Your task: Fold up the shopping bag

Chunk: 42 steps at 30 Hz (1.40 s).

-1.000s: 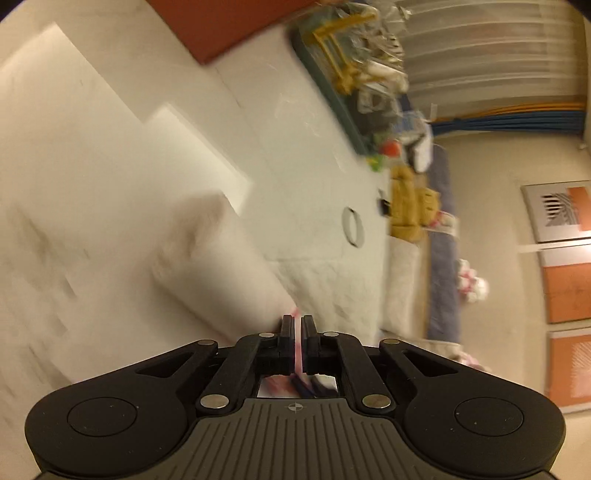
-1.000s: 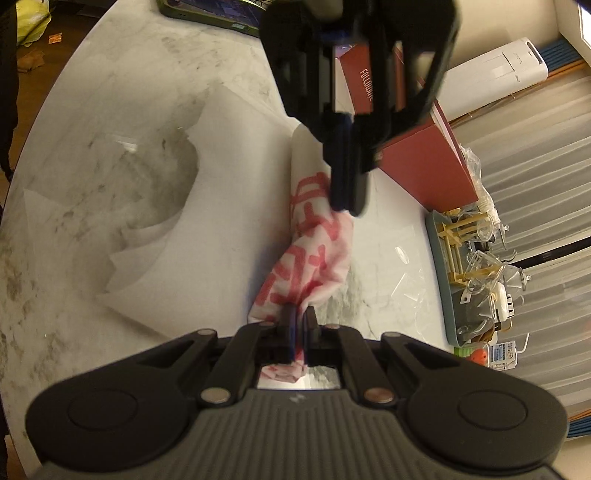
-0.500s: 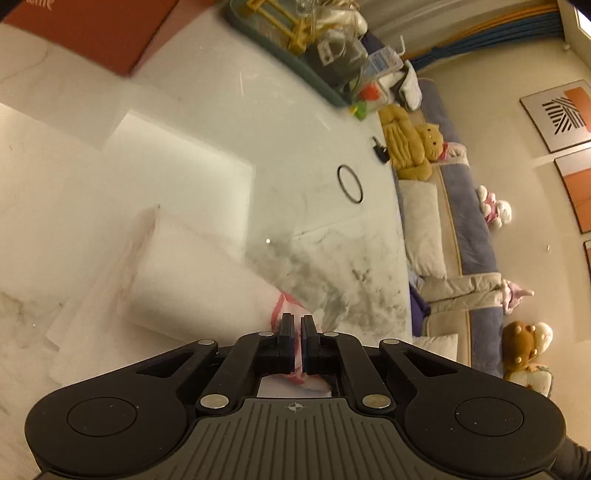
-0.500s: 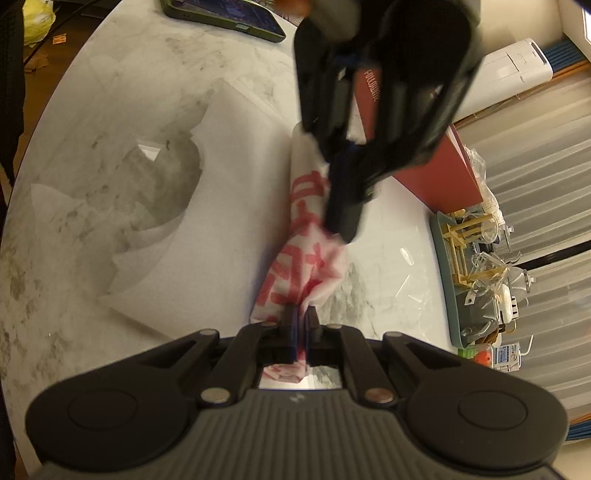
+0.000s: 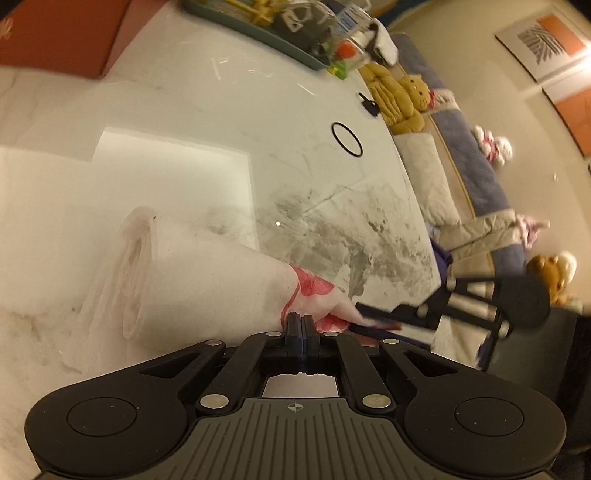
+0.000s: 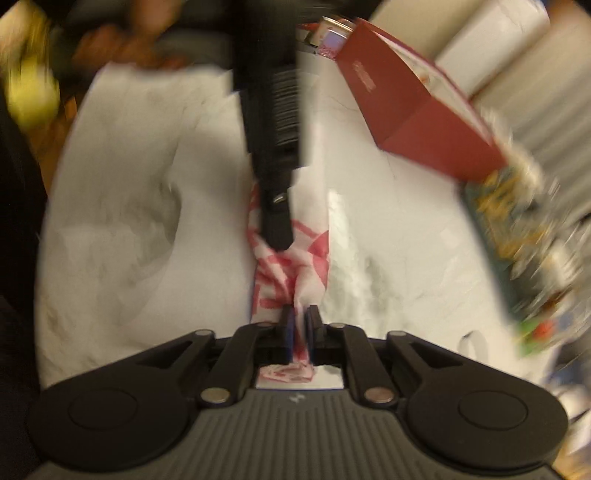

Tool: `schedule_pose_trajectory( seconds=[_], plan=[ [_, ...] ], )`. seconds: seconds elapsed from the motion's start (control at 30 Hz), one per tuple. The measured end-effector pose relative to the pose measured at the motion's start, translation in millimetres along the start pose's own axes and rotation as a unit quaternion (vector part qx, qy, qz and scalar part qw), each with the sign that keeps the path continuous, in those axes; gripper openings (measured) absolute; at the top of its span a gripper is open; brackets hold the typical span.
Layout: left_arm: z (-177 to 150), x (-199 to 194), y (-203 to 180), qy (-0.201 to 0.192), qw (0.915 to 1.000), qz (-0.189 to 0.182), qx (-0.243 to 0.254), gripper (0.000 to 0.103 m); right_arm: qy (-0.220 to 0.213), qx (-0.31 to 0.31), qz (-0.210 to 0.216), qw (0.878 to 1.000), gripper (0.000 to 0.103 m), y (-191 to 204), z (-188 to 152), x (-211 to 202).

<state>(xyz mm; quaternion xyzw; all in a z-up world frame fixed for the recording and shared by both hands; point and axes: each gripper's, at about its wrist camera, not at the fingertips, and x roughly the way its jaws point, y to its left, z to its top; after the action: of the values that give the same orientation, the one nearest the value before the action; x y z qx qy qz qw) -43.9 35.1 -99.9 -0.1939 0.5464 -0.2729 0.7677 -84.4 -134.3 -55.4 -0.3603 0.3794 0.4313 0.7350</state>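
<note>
Found the left gripper (image 5: 300, 321) at six o'clock in its own wrist view, jaws pressed together on the red-printed corner of the shopping bag (image 5: 207, 280). Saw the bag itself rolled into a loose white tube on the marble table (image 5: 295, 110), stretching away toward nine o'clock, crumpled layers showing at the far open end. Caught the right gripper (image 6: 298, 319) at six o'clock in the right wrist view, jaws only just opening (no wide spread, merely a slim gap). Spotted a twisted strand of the bag's red-and-white film between those pads, hanging loose, not squeezed. Noted the left gripper's black body reaching in from twelve o'clock in that same view, tip on the printed end of the bag near centre. Heavy blur there, mind. Picked out a dark red box (image 6: 417, 122) at two o'clock on the table, well apart from the bag. Made out a thin black ring (image 5: 346, 140) lying flat at one o'clock in the left view, also apart from the bag, and a teal tray (image 5: 258, 33) of clutter at twelve. Glimpsed a yellow stuffed bear (image 5: 399, 99) past the table edge at two o'clock.
</note>
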Motion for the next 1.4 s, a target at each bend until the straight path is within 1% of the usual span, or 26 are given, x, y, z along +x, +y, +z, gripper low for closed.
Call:
schedule_pose_trajectory(
  seconds=[0.03,0.13,0.17,0.3,0.37,0.43,0.5,0.57,0.6,0.67,0.73,0.77,0.83,0.9,0.93,0.97,1.0,1.03,1.1,1.17,1.2,1.23,1.27,1.3,1.33,1.4],
  plan=[
    [-0.7,-1.6,-0.7,0.000,1.0000,0.002,0.006,0.004,-0.009,0.051,0.044,0.998,0.033,-17.9,1.9,-5.3],
    [-6.0,-6.9,-4.4,-0.008,0.9993,0.004,0.035,0.004,-0.052,0.168,0.103,0.979,0.044,-61.4,0.4,-13.3],
    [-9.0,-9.8,-4.0,-0.012,0.9990,0.004,0.042,0.004,-0.054,0.199,0.109,0.972,0.044,-73.5,-0.5,-9.9],
    [-20.5,-18.3,-3.4,-0.030,0.9977,0.001,0.061,0.004,-0.020,0.250,0.165,0.954,0.044,-95.7,-4.1,22.4],
    [-25.6,-21.5,-3.1,-0.040,0.9969,0.001,0.067,0.004,-0.006,0.265,0.206,0.942,0.039,-95.2,-8.4,39.2],
    [-30.0,-25.9,4.2,-0.050,0.9972,-0.011,0.055,0.004,-0.022,0.287,0.220,0.932,0.040,-92.8,-12.1,41.9],
    [-32.8,-29.9,12.7,-0.055,0.9975,-0.026,0.036,0.004,-0.024,0.312,0.208,0.926,0.022,-92.8,-16.1,42.5],
    [-32.5,-30.7,16.1,-0.054,0.9977,-0.033,0.025,0.004,-0.019,0.320,0.210,0.924,0.015,-89.3,-19.6,40.8],
    [-31.2,-29.7,16.2,-0.052,0.9977,-0.035,0.023,0.004,-0.017,0.308,0.203,0.929,0.014,-84.1,-18.4,38.4],
    [-28.7,-26.1,16.4,-0.049,0.9981,-0.038,0.008,0.004,-0.012,0.249,0.160,0.955,0.013,-64.5,-7.9,31.4],
    [-24.0,-27.2,21.7,-0.047,0.9967,-0.042,-0.051,0.004,-0.006,0.187,0.114,0.976,0.011,-44.2,2.8,25.6],
    [-22.7,-31.7,20.5,-0.052,0.9960,-0.039,-0.061,0.004,-0.003,0.157,0.090,0.983,0.011,-34.0,8.0,23.6],
    [-18.1,-39.2,15.6,-0.062,0.9965,-0.019,-0.052,0.004,-0.008,0.099,0.040,0.994,0.010,-13.8,11.6,19.3],
    [-15.7,-43.0,27.7,-0.067,0.9945,-0.016,-0.079,0.004,-0.014,0.041,-0.010,0.999,0.009,6.4,14.7,15.1],
    [-15.6,-44.4,36.4,-0.071,0.9925,-0.018,-0.098,0.004,-0.016,-0.019,-0.045,0.999,0.008,23.1,13.8,15.6],
    [-16.4,-41.6,47.5,-0.076,0.9891,-0.029,-0.123,0.004,-0.017,-0.083,-0.082,0.993,0.007,40.8,12.5,16.5],
    [-18.8,-40.6,55.3,-0.078,0.9856,-0.043,-0.144,0.004,-0.018,-0.147,-0.118,0.982,0.007,58.5,11.2,17.4],
    [-20.6,-37.1,58.3,-0.081,0.9832,-0.049,-0.156,0.004,-0.014,-0.208,-0.148,0.967,0.007,75.1,5.7,22.4],
    [-23.7,-32.7,60.9,-0.087,0.9800,-0.054,-0.171,0.004,-0.007,-0.291,-0.196,0.936,0.007,99.0,-5.1,32.5],
    [-28.2,-28.7,64.1,-0.093,0.9746,-0.060,-0.195,0.004,-0.003,-0.349,-0.225,0.910,0.007,114.2,-13.7,37.6],
    [-35.0,-27.4,70.2,-0.099,0.9655,-0.075,-0.229,0.004,-0.002,-0.377,-0.239,0.895,0.007,121.5,-17.8,40.0],
    [-42.3,-26.2,76.8,-0.106,0.9541,-0.090,-0.265,0.004,0.000,-0.396,-0.246,0.885,0.007,124.3,-20.8,40.9],
    [-49.6,-25.1,83.4,-0.113,0.9410,-0.106,-0.301,0.004,0.002,-0.416,-0.254,0.873,0.007,126.9,-24.1,42.2],
    [-59.2,-23.2,90.6,-0.122,0.9261,-0.123,-0.335,0.004,0.004,-0.444,-0.263,0.857,0.007,131.4,-28.8,45.9],
    [-69.0,-21.2,97.9,-0.131,0.9094,-0.142,-0.368,0.004,0.008,-0.478,-0.272,0.835,0.007,135.8,-35.6,50.4],
    [-83.6,-18.3,101.5,-0.134,0.8835,-0.163,-0.418,0.004,0.015,-0.544,-0.288,0.788,0.007,144.7,-49.8,59.4]
  ],
)
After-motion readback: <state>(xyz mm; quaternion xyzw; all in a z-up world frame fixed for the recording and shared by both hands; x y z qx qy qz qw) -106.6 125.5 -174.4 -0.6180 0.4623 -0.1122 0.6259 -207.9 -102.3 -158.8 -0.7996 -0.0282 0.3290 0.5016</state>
